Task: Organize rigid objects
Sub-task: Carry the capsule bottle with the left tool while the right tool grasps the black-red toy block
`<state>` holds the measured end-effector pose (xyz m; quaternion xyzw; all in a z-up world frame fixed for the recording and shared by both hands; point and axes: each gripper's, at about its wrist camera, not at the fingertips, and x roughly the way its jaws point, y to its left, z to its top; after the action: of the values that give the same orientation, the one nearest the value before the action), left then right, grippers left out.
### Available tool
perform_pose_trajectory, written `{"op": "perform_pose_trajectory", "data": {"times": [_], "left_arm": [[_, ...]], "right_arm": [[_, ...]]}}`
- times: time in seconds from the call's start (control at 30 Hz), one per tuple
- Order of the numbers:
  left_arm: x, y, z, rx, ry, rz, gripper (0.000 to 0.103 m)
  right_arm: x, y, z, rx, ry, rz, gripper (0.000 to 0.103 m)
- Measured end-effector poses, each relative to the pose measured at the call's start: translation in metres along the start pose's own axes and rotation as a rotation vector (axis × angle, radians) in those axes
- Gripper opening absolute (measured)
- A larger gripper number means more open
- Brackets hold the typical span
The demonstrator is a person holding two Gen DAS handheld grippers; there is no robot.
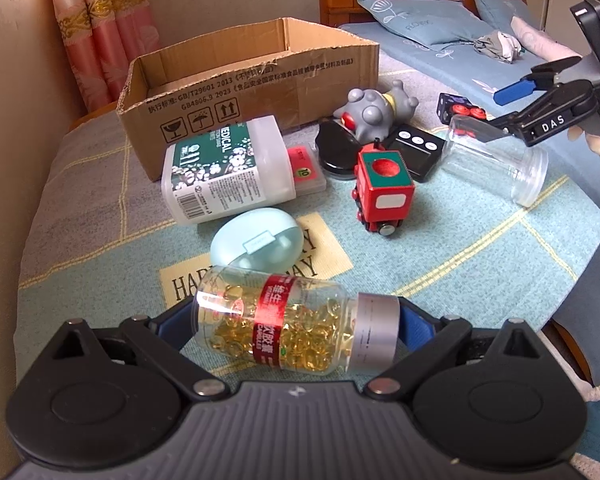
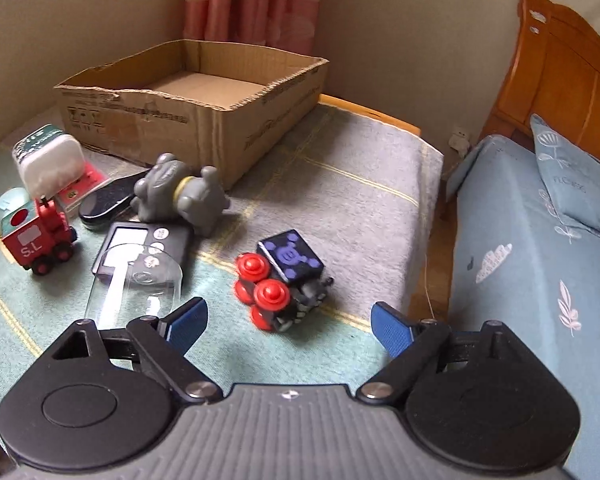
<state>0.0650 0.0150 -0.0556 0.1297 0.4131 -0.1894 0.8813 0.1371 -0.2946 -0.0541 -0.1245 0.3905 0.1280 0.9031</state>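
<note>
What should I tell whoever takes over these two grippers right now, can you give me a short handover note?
Left gripper: shut on the capsule bottle, held sideways just above the cloth.
Right gripper: open, holding nothing, the black cube toy just ahead of it.
Cardboard box: nothing visible inside.
Still out on the cloth: clear jar, red toy train, grey toy, white medical bottle, blue egg-shaped case.
Done: nothing boxed. Left: everything.

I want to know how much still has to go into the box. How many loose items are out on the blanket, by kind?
Toys: 3 (red train, grey figure, black cube)
Bottles and jars: 3 (capsule bottle, white bottle, clear jar)
Cases and gadgets: 4 (egg case, black case, timer, pink box)
Total: 10
</note>
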Motion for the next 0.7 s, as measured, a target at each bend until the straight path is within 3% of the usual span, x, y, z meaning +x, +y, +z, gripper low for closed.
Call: {"op": "perform_pose_trajectory", "data": {"times": [0.27,0.4,0.57,0.7], "left_arm": [[0.002,0.001,0.002,-0.004,0.013,0.011,0.099],[0.002,0.001,0.002,-0.011,0.018,0.015,0.099],[0.003,0.001,0.002,-0.01,0.024,0.016,0.099],[0.004,0.001,0.002,-0.005,0.025,0.015,0.099]], "right_arm": [[0.027,-0.019,0.017,-0.025,-0.014,0.117,0.09],[0.037,-0.026,0.02,0.009,-0.002,0.216,0.077],[0.031,-0.017,0.019,-0.035,0.001,0.235,0.074],[0.03,-0.025,0.019,-0.048,0.003,0.194,0.071]]}}
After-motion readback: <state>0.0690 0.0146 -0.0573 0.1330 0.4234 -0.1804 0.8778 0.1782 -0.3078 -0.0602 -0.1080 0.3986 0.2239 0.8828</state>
